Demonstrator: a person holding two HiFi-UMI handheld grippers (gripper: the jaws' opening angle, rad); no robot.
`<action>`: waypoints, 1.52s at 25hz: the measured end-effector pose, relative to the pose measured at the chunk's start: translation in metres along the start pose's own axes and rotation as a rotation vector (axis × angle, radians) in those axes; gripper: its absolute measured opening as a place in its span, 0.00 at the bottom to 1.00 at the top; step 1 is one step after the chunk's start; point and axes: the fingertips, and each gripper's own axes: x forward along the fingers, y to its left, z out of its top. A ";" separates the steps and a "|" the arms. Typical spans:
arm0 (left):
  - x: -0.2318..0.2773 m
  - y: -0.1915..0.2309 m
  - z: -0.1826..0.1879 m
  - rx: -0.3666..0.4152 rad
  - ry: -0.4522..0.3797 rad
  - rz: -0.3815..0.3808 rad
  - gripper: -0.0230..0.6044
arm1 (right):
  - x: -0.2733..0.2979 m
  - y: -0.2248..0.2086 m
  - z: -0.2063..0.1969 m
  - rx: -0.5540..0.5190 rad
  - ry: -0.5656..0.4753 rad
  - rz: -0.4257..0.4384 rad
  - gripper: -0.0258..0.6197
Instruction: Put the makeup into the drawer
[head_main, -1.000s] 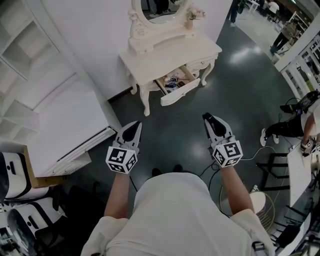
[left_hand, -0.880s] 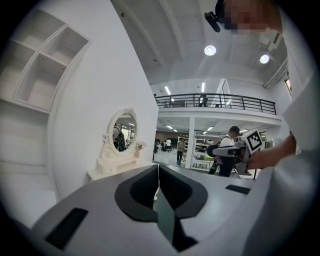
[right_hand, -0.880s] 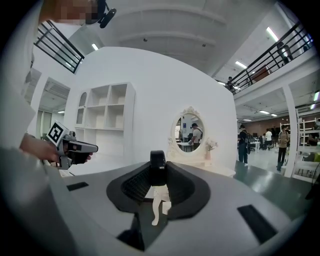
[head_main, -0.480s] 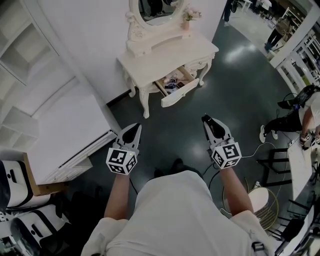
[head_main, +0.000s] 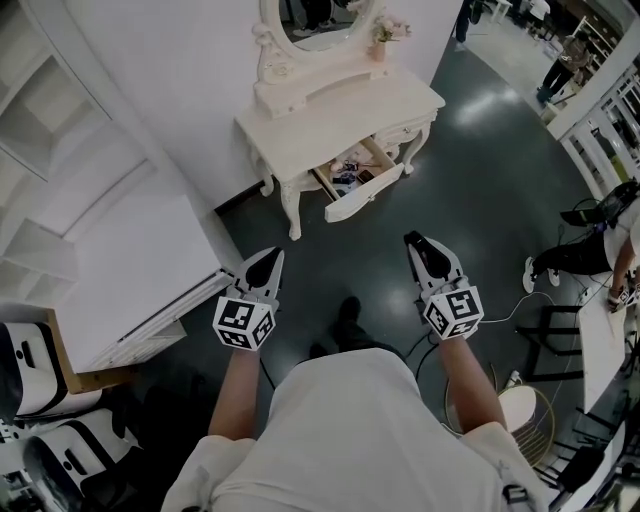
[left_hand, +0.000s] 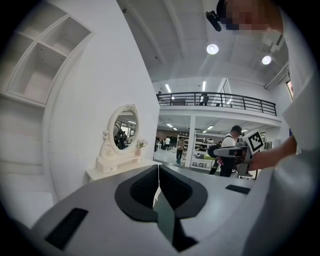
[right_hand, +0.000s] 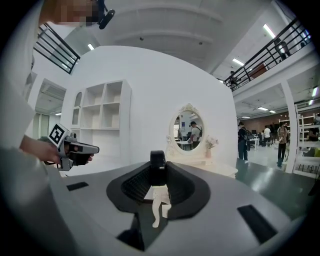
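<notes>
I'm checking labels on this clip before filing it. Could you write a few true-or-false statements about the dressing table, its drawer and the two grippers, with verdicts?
1. The drawer of the white dressing table stands pulled open. True.
2. The right gripper is empty. False: it is shut on a small black cylindrical item.
3. The left gripper has its jaws together with nothing between them. True.
4. Both grippers hang directly over the open drawer. False: they are over the dark glossy floor, well short of the table.
5. The mirror on the table is square. False: it is an oval mirror.
</notes>
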 end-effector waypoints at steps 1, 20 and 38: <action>0.006 0.002 0.000 -0.002 0.004 0.001 0.07 | 0.006 -0.004 0.000 0.003 0.000 0.003 0.19; 0.130 0.044 0.010 -0.037 0.059 0.050 0.07 | 0.116 -0.095 -0.006 0.047 0.055 0.066 0.19; 0.208 0.038 0.011 -0.032 0.088 0.053 0.07 | 0.157 -0.161 -0.017 0.060 0.083 0.092 0.19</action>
